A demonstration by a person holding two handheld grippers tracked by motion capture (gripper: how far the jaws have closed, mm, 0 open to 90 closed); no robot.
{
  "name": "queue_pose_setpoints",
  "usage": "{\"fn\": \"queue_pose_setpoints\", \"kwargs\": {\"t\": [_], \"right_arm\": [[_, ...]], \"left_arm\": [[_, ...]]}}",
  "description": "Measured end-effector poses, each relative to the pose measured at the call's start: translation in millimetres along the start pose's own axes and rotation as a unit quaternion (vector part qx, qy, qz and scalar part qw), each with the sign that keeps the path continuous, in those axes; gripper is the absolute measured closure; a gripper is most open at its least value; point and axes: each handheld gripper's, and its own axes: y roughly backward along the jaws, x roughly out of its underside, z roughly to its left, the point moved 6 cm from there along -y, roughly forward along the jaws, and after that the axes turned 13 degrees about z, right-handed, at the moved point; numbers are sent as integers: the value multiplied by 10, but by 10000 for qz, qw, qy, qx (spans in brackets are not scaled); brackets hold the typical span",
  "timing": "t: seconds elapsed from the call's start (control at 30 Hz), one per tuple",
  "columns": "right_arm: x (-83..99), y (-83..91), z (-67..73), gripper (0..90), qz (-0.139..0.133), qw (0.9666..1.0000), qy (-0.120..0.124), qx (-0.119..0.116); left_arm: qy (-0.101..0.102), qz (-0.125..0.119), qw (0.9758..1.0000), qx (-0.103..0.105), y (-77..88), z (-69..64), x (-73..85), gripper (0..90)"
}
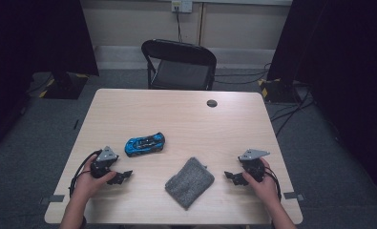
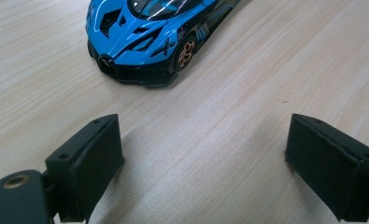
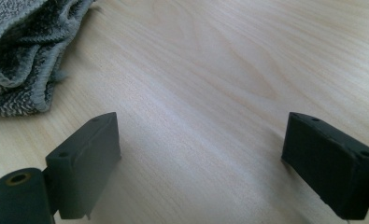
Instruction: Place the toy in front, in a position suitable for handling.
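From above, the little glossy blue toy sports car point(image 1: 145, 143) sits on the pale wooden surface point(image 1: 186, 114) just ahead of the left tool point(image 1: 120, 177), long axis running across, slightly tilted. The folded grey knitted cloth point(image 1: 190, 182) lies between both tools, nearer the right tool point(image 1: 232, 176).

Left gripper view: jaws wide apart, nothing between them, car point(image 2: 149, 37) nose-on just past them, so I'd guess that hand goes for it.

Right gripper view: jaws spread and empty too, cloth point(image 3: 23, 51) off to the upper left.

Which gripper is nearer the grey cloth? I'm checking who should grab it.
Right. The right gripper sits just beside the grey cloth; the left gripper is farther off, across it.
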Motion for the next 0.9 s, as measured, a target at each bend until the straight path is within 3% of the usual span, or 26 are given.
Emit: {"fn": "queue_pose_setpoints", "kwargs": {"t": [0.9], "right_arm": [[-4,-4,-21,106,-4,10000,75,-37]], "left_arm": [[-127,149,9998,85,-36,-8,-15,0]]}}
